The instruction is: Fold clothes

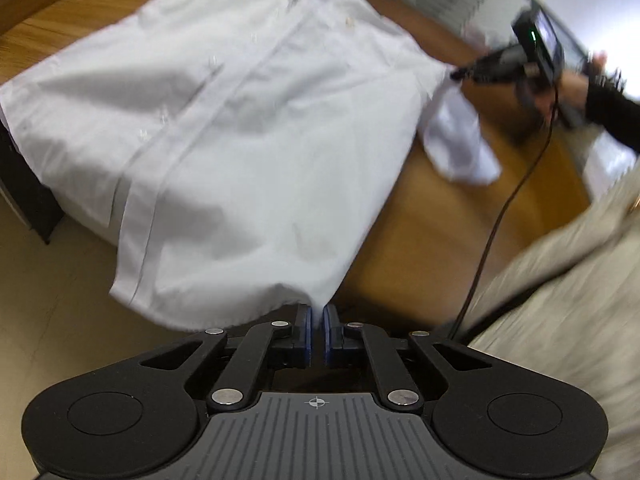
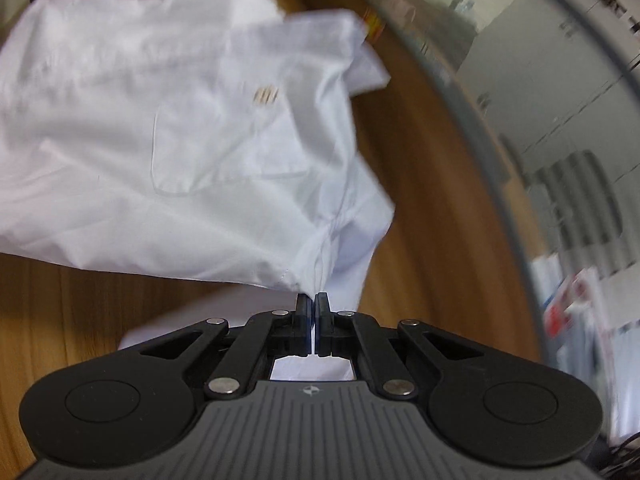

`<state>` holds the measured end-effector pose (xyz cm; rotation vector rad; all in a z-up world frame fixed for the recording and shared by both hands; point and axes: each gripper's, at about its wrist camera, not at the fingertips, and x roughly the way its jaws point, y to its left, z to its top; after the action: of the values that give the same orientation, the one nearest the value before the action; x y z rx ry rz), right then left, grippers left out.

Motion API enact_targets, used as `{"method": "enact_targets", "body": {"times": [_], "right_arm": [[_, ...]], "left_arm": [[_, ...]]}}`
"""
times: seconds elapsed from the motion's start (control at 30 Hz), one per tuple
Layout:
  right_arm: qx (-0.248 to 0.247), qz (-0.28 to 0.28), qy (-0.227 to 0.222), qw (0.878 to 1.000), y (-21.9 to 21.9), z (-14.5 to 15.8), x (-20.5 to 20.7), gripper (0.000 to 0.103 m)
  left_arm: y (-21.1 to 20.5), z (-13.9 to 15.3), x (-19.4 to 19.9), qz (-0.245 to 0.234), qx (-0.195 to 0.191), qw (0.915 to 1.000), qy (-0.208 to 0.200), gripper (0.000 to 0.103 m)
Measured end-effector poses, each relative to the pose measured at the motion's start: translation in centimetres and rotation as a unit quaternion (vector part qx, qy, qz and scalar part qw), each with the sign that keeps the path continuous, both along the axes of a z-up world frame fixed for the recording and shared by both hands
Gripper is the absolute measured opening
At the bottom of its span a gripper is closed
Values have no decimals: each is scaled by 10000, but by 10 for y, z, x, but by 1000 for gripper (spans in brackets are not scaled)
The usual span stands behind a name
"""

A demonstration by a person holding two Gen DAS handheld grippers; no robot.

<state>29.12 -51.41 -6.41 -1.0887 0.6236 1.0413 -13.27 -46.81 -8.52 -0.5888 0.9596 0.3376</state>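
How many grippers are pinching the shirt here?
2. The left gripper is shut on the shirt at its near hem corner; the right gripper is shut on it near the sleeve seam. No other gripper shows.

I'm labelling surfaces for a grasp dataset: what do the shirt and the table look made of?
White shirt: thin woven cloth, probably cotton or a blend, matte; it creases softly and shows stitched seams and a pocket. Table: wood or wood-look laminate, smooth and slightly glossy, with brown grain lines.
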Motion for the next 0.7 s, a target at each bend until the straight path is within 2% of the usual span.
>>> {"method": "enact_targets", "body": {"times": [0.17,0.23,0.33,0.37,0.53,0.7], "right_arm": [[-95,-467,79,9988,3,-26,3,4],[14,-682,166,9975,3,-23,3,5],[268,-976,336,9943,1,-13,-1,7],[373,-1084,405,9926,0,-8,-3,10],[912,-1565,866,9796,-12,10,-18,18],[1231,-1745,1108,9706,-19,16,-53,23]], "left_arm": [[6,-13,-12,55,80,9995,299,10],[11,-10,-20,121,182,9990,379,11],[19,1,-30,244,404,9981,397,22],[23,4,-32,284,494,9976,397,24],[58,19,-33,360,872,9949,362,37],[103,28,-13,-11,1145,9931,240,46]]}}
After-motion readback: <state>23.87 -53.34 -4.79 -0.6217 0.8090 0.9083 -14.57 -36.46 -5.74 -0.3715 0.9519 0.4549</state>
